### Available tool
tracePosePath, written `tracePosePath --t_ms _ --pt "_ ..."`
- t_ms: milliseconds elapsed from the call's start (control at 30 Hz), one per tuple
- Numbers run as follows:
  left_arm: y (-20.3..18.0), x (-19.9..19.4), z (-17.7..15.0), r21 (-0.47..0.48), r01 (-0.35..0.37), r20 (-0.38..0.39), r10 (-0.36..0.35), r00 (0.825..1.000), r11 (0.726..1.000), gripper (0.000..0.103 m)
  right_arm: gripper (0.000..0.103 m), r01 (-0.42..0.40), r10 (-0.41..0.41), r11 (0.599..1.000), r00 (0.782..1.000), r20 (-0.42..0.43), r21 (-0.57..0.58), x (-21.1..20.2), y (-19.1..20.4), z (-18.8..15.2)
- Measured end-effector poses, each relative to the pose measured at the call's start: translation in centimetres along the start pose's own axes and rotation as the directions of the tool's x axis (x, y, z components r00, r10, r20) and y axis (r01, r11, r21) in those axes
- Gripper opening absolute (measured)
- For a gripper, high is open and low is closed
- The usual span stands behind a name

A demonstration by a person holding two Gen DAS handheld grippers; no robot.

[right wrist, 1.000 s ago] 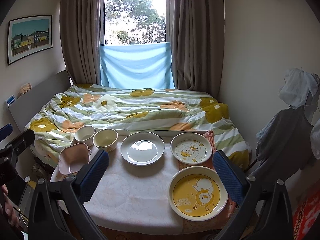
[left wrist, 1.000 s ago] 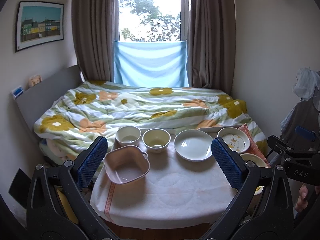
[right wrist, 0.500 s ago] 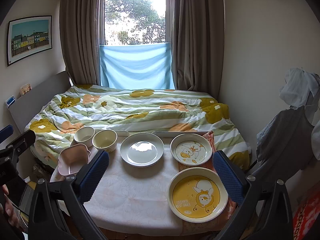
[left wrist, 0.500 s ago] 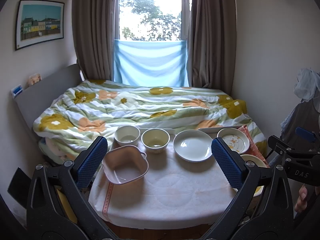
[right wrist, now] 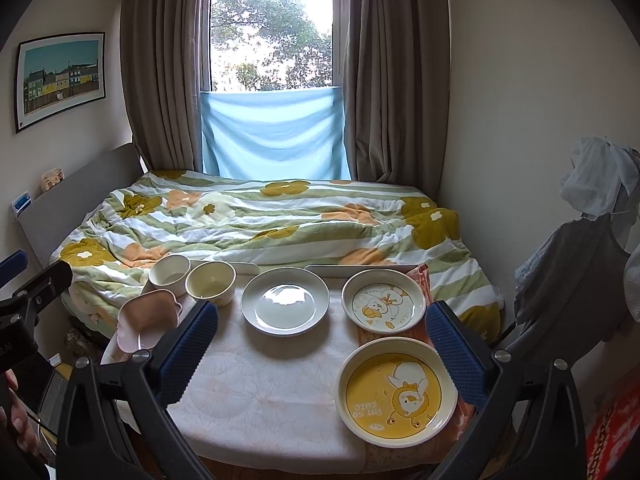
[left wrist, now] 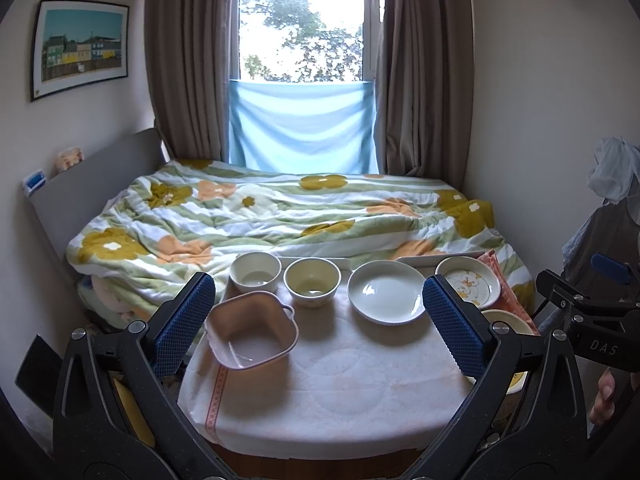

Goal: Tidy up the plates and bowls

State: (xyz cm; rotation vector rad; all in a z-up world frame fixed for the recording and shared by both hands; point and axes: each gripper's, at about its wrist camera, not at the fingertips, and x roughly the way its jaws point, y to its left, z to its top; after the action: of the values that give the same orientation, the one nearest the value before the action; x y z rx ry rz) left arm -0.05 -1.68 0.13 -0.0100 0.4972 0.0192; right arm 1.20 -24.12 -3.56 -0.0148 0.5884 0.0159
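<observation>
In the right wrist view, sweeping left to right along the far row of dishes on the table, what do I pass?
White bowl → cream bowl → plain white plate → small duck plate. The pink square bowl and the yellow duck plate sit nearer, outside that row.

Open left hand-held gripper [left wrist: 318,316] hovers before pink bowl [left wrist: 252,334].
</observation>
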Motion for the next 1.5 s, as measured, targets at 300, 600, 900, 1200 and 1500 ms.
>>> tracePosePath --t_ms 300,600,900,1200,1500 --pt "0.0 0.0 0.1 0.0 0.0 -0.002 0.0 1.0 1.0 0.102 0.103 -0.003 0.003 1.0 1.0 0.002 -0.001 0.1 0.1 0.3" --pt "-0.1 0.2 0.1 -0.001 0.001 -0.006 -0.001 1.0 1.0 0.102 0.103 -0.001 0.001 1.0 1.0 0.005 -0.002 0.1 0.2 0.7" --pt "-0.2 0.2 0.2 -0.001 0.001 -0.006 -0.001 1.0 1.0 0.103 0.103 -0.005 0.005 1.0 1.0 0.006 -0.001 0.1 0.0 0.6" --pt "-0.8 2.1 1.2 0.036 0.071 -0.077 -0.068 0.995 0.997 0.103 0.103 0.047 -0.046 0.998 0.999 -0.023 0.049 0.0 -1.9 1.1" --pt "-8.3 9.4 -2.4 0.064 0.279 -0.251 -0.256 0.934 0.958 0.102 0.103 0.121 -0.102 0.982 0.986 -0.129 0.144 2.2 -9.9 -3.4"
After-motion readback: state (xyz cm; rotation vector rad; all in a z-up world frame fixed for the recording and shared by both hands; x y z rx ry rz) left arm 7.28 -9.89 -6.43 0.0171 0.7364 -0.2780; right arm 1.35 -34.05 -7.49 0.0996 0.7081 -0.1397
